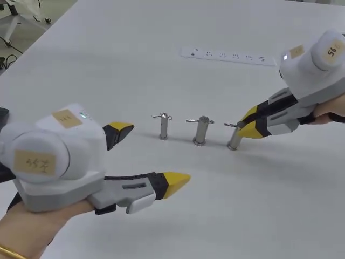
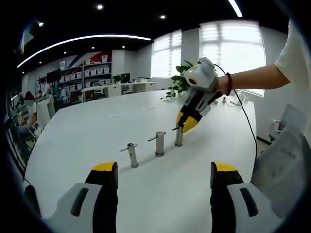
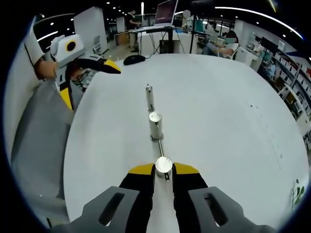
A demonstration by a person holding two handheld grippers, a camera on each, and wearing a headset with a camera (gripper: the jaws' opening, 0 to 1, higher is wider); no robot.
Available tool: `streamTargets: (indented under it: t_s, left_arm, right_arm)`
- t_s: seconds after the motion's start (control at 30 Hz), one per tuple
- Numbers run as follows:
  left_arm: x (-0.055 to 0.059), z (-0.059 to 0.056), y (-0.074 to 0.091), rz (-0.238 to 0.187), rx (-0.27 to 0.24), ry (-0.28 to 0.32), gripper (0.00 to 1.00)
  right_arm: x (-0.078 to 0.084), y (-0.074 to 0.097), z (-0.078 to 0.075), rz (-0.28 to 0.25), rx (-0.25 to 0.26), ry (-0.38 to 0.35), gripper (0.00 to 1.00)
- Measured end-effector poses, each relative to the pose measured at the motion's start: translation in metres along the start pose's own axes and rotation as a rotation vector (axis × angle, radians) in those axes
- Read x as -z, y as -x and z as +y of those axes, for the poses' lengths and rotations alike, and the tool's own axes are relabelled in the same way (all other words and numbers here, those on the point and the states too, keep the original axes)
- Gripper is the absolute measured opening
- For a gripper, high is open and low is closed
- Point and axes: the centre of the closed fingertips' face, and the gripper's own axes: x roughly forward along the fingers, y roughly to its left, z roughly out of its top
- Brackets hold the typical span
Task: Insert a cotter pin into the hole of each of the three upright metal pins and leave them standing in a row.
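Now | right gripper slanted, pinching cotter pin | left gripper hovering

Bright open-plan office around a broad white surface

Straight ahead of the jaws of the left gripper, the pale surface runs toward tall windows full of daylight, with a leafy plant at the far edge. Off to the left of those jaws, shelves stacked with boxes line a wall, under a dark ceiling with a curved light strip and small spotlights. Ahead of the jaws of the right gripper, past the surface's rounded far end, a monitor stands on a desk. Beyond both sets of jaws a white power strip lies flat on the surface, and a white office chair stands on the grey floor.
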Motion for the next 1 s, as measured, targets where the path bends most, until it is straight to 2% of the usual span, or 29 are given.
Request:
streamTargets:
  t_s: [0.17,0.3,0.43,0.6,0.77,0.83,1.0]
  left_arm:
    - [0.0,0.003,0.001,0.001,-0.006,-0.002,0.78]
    - [-0.002,0.008,0.003,0.003,-0.017,0.004,0.79]
    - [-0.006,0.012,0.007,0.001,-0.022,0.005,0.79]
    - [-0.006,0.018,0.014,0.028,-0.028,0.018,0.8]
    - [-0.006,0.023,0.026,0.058,-0.049,0.025,0.81]
    - [-0.006,0.025,0.031,0.06,-0.057,0.034,0.83]
    - [-0.009,0.027,0.041,0.038,-0.075,0.066,0.86]
  right_arm:
    - [0.0,0.001,0.005,-0.036,0.005,-0.075,0.23]
    - [-0.003,0.008,0.007,-0.081,0.045,-0.177,0.32]
    - [-0.005,0.019,0.012,-0.116,0.093,-0.242,0.43]
    - [-0.006,0.035,0.029,-0.167,0.161,-0.319,0.55]
    - [-0.007,0.052,0.047,-0.211,0.22,-0.35,0.61]
    - [-0.009,0.058,0.055,-0.251,0.232,-0.393,0.63]
    - [-0.006,0.072,0.075,-0.281,0.296,-0.427,0.7]
